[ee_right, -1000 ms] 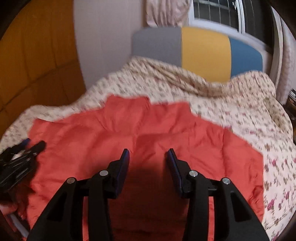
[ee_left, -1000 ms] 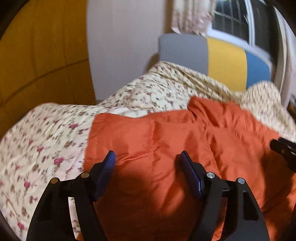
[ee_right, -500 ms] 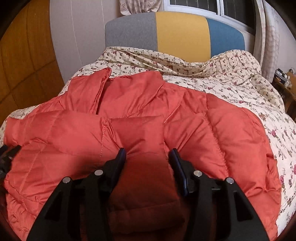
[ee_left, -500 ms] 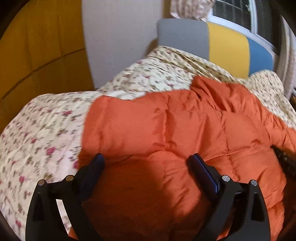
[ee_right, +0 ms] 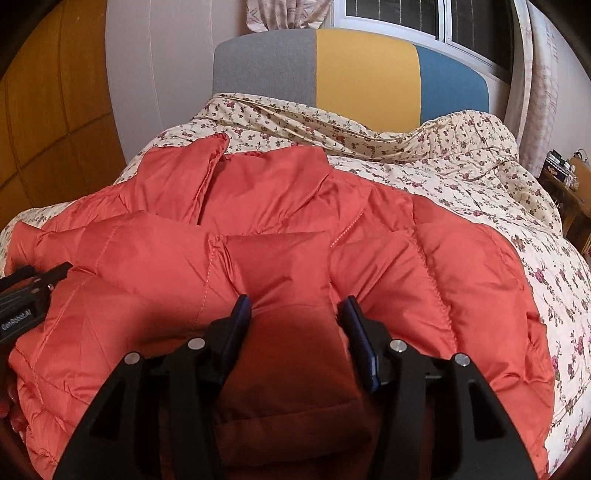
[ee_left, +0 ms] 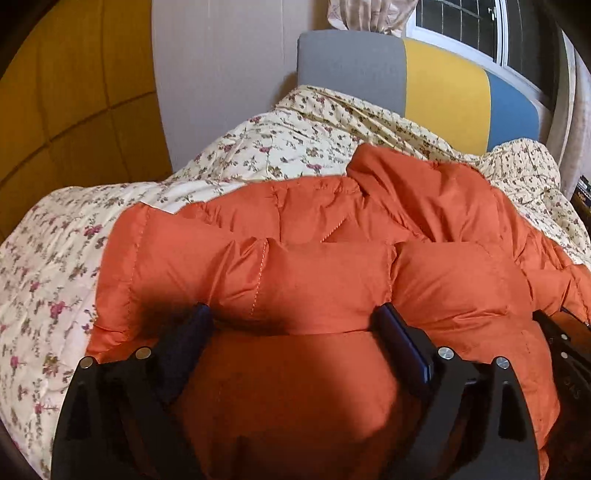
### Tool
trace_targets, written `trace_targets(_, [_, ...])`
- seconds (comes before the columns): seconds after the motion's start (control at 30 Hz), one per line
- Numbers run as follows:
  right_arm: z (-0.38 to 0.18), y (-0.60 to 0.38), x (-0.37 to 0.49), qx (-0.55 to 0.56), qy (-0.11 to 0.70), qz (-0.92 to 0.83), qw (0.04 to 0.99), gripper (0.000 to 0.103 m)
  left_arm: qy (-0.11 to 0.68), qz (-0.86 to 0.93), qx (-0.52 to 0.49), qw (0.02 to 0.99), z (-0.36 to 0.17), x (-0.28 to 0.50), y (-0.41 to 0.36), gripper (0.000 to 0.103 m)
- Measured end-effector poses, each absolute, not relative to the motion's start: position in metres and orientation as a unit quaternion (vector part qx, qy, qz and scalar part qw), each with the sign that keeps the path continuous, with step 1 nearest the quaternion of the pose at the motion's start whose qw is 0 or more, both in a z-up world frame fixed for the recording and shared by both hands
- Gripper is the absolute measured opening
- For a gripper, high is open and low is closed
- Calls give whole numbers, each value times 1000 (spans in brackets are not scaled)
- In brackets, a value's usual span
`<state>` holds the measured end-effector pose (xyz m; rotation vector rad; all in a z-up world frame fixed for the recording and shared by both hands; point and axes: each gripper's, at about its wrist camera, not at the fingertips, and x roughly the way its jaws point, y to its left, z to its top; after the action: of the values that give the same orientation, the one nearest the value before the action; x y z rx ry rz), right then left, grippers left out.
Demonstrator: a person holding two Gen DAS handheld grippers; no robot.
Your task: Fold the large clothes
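The puffy orange quilted jacket lies across the floral-quilted bed. Left tongs, lower centre, are spread wide and closing, padding bulging between them. Right tongs are half-spread and opening, straddling a padded panel.

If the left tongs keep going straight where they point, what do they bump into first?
Probably the puffy orange jacket bulging between the left tongs, whose jaws are closing. The flowered quilt lies beyond.

Floral quilt covers the bed. Behind it: grey, yellow and blue headboard, window, curtain.
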<state>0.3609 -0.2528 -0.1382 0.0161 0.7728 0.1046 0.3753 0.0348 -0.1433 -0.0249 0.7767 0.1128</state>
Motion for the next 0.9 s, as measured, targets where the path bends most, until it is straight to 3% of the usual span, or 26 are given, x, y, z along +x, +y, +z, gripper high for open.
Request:
trace_targets(0.2, [-127, -258, 353, 25, 372, 72, 925, 57, 379, 60, -12, 923, -146, 374, 35, 91])
trace_targets(0.47, [-76, -223, 338, 33, 318, 147, 936, 56, 377, 66, -10, 924, -145, 373, 34, 94])
trace_targets(0.53, [-80, -204, 351, 31, 332, 162, 929, 54, 377, 66, -11, 924, -145, 373, 35, 94])
trace_targets(0.6, [-93, -186, 365, 6, 352, 149, 924, 43, 376, 66, -12, 924, -145, 372, 35, 94])
trace_targets(0.9, [-129, -184, 382, 20, 380, 143, 914, 45, 380, 67, -14, 922, -147, 374, 35, 94])
